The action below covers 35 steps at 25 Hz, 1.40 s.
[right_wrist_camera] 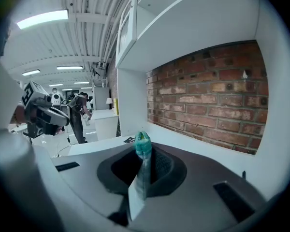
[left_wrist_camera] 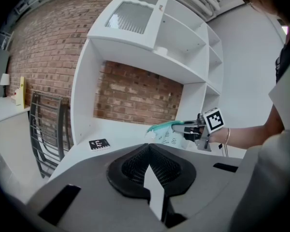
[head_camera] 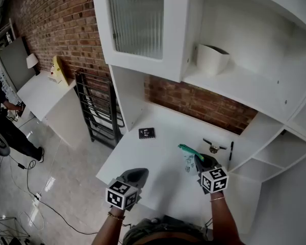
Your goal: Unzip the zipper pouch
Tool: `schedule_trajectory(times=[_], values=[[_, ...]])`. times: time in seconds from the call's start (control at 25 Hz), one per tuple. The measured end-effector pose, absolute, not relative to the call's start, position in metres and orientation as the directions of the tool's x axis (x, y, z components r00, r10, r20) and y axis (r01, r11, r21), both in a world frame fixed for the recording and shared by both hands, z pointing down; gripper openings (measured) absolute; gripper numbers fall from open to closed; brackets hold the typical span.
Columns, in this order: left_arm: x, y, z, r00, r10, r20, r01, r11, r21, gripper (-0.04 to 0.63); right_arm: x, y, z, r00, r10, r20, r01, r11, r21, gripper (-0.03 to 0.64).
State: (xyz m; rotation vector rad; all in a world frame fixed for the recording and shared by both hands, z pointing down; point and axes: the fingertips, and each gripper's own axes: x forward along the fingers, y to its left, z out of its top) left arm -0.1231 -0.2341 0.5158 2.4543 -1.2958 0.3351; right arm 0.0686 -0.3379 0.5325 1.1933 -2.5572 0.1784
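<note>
**Pouch pinched in the right tool, left tool empty**

The zipper pouch [head_camera: 189, 160] sits in my right tool [head_camera: 199, 161], over the right part of the white bench [head_camera: 143, 162]. It is a pale pouch with small print and a teal zip band along its top edge. In the right gripper view the jaws are clamped narrow on it, and the teal end [right_wrist_camera: 143, 146] sticks up just past the tips. From the left gripper view the pouch [left_wrist_camera: 166, 133] reaches out leftward from the right tool [left_wrist_camera: 186, 129], teal band uppermost. I cannot tell whether its lower edge touches the bench.

My left tool [head_camera: 137, 173] is nearer to me and to the left, well apart from the pouch. Its jaws are pressed together with nothing between them [left_wrist_camera: 150, 175].

On the bench beyond the pouch lie a black pen [head_camera: 231, 150] and a small metal piece [head_camera: 213, 148]. A black marker card [head_camera: 147, 133] lies further left. A brick wall [head_camera: 204, 106] backs the bench, and a white tub [head_camera: 212, 58] stands on the shelf above. A black rack [head_camera: 97, 111] stands on the floor at the left.
</note>
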Motion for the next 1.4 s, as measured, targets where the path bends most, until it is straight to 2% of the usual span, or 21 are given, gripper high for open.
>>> schedule_trajectory(times=[0.28,0.56,0.76,0.96,1.4], values=[[-0.151,-0.221,0.518,0.503,-0.781,0.37,-0.864,-0.469,0.185,0.003,0.036,-0.347,0.544,-0.645,-0.691,0.327,-0.736,0.677,-0.019,0.008],[-0.163,-0.215,0.516,0.482,-0.803,0.351,-0.876,-0.444,0.188,0.003,0.028,-0.356,0.562,-0.64,-0.692,0.335,-0.755,0.647,-0.107,0.008],[-0.161,-0.22,0.508,0.491,-0.806,0.33,-0.871,-0.466,0.157,0.002,0.044,-0.367,0.571,-0.598,-0.727,0.337,-0.797,0.584,-0.153,0.008],[-0.153,-0.223,0.499,0.512,-0.808,0.292,-0.859,-0.485,0.164,0.003,0.07,-0.373,0.582,-0.538,-0.755,0.374,-0.838,0.529,-0.138,0.008],[-0.146,-0.227,0.501,0.515,-0.8,0.308,-0.856,-0.497,0.139,0.002,0.108,-0.369,0.625,-0.434,-0.761,0.482,-0.887,0.456,-0.077,0.009]])
